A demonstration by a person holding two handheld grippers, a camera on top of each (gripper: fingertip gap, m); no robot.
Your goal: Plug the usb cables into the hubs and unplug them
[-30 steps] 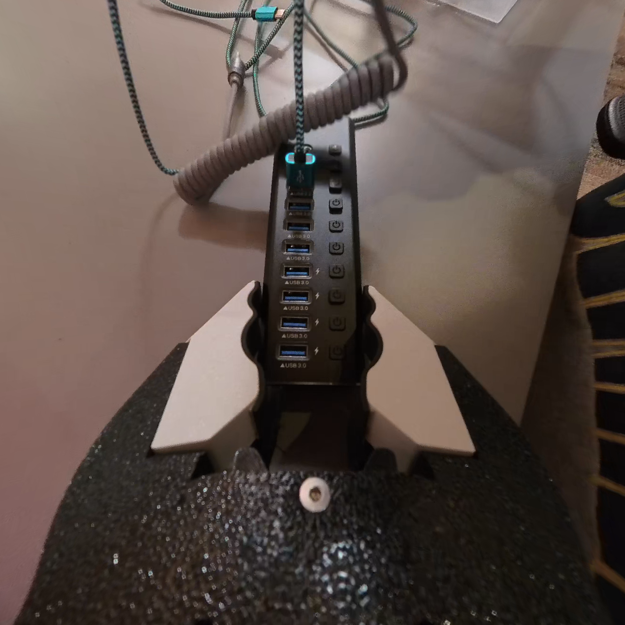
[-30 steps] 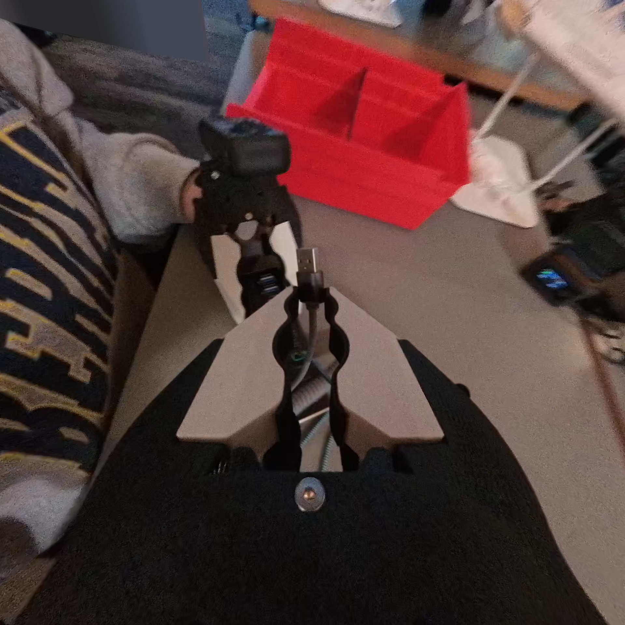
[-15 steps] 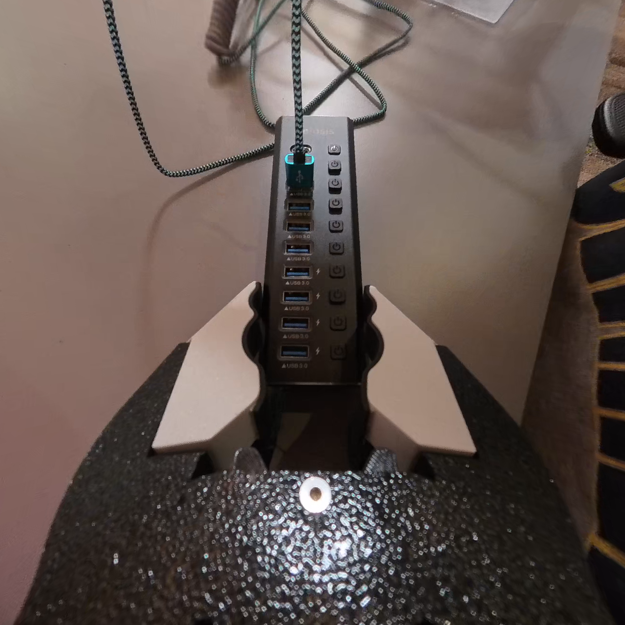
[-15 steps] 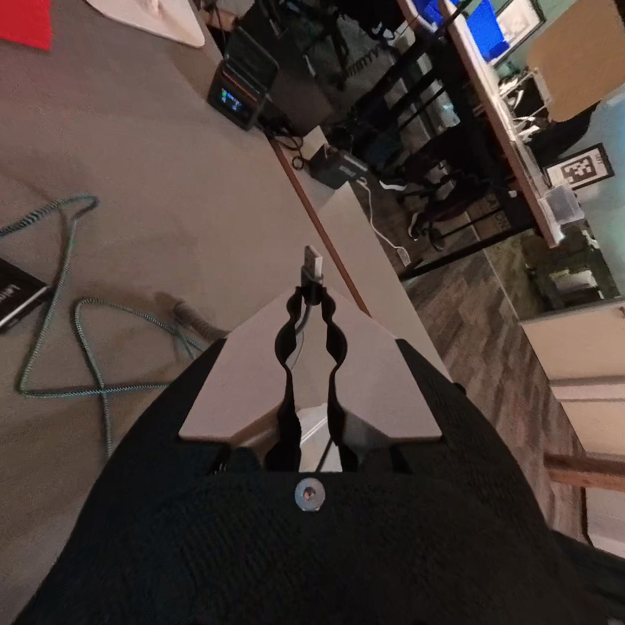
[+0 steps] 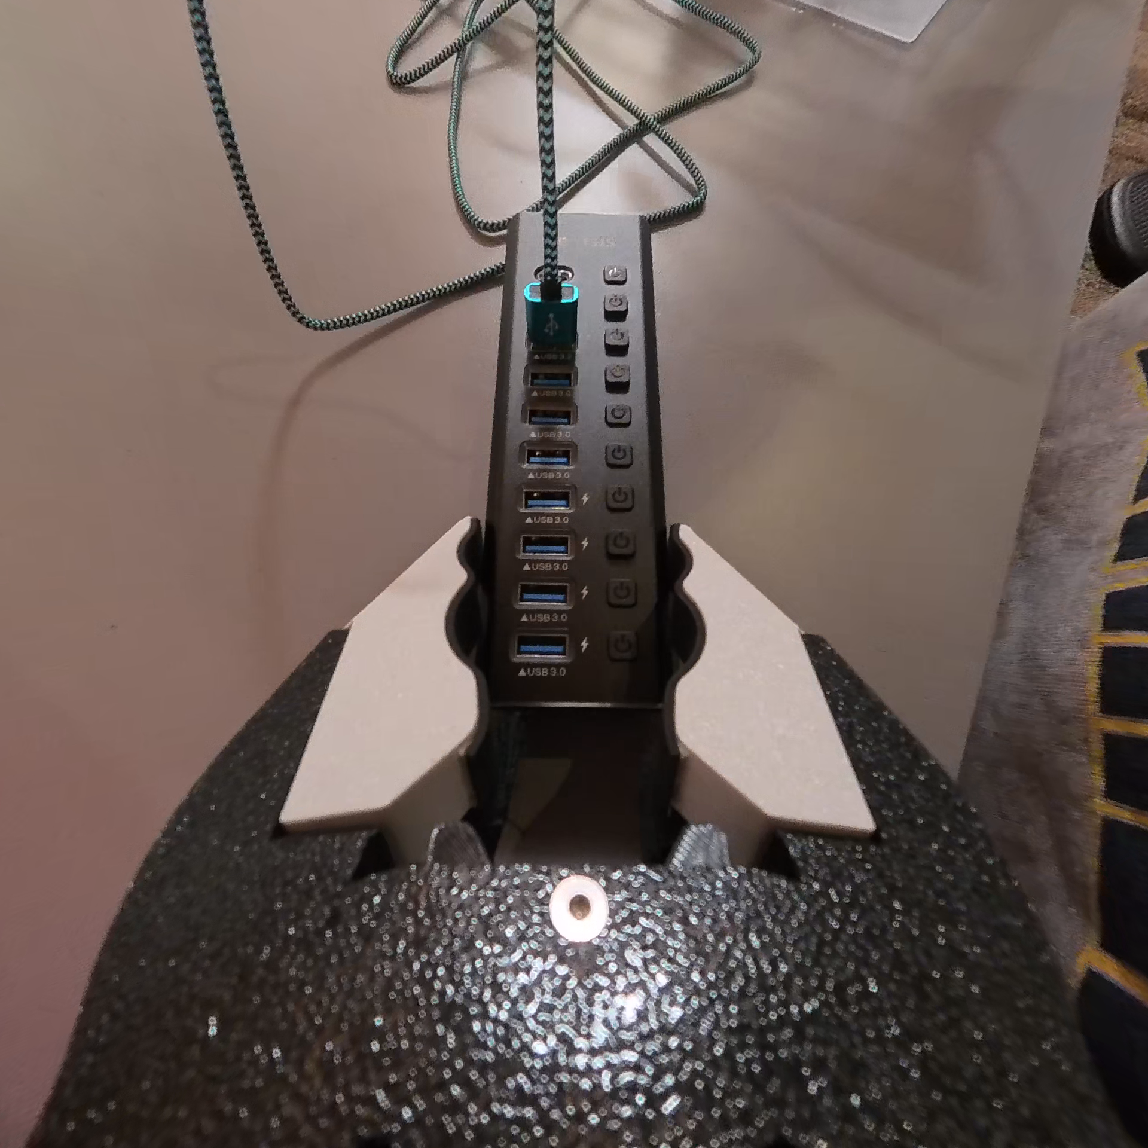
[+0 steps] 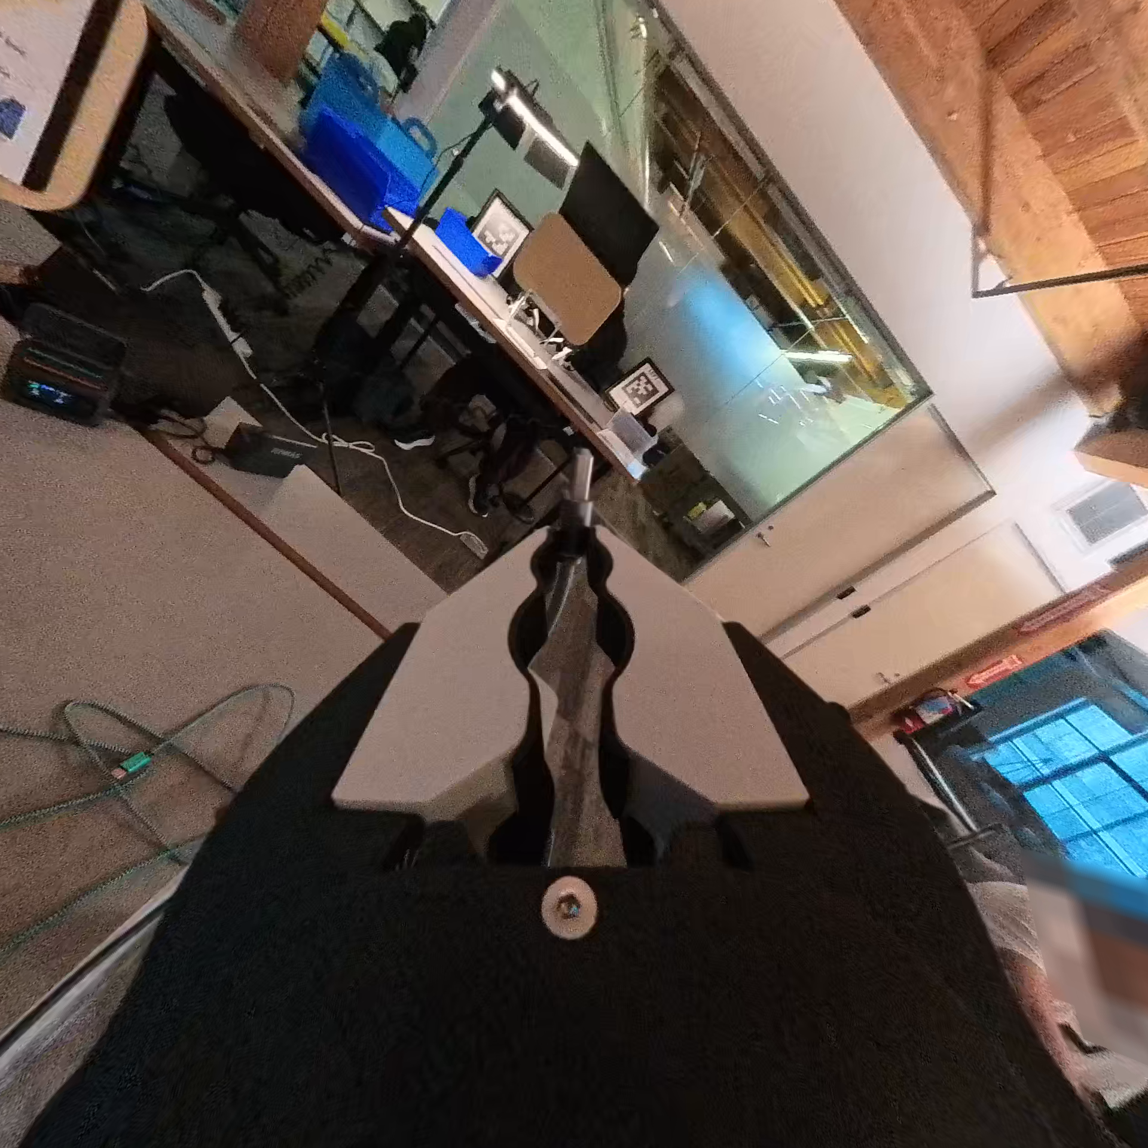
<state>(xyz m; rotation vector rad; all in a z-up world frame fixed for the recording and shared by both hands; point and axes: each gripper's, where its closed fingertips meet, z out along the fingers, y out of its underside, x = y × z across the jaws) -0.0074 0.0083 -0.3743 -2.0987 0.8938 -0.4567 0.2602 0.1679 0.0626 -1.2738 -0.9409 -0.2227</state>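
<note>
Left gripper: black speckled body, two pale grey wedge-shaped fingers with wavy black inner pads, one silver screw centred behind the fingers. Right gripper: matching matte black body, grey fingers, silver screw behind them.

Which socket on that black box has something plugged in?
The farthest visible socket on the hub, holding the teal plug; the blue sockets nearer the fingers are empty.
</note>
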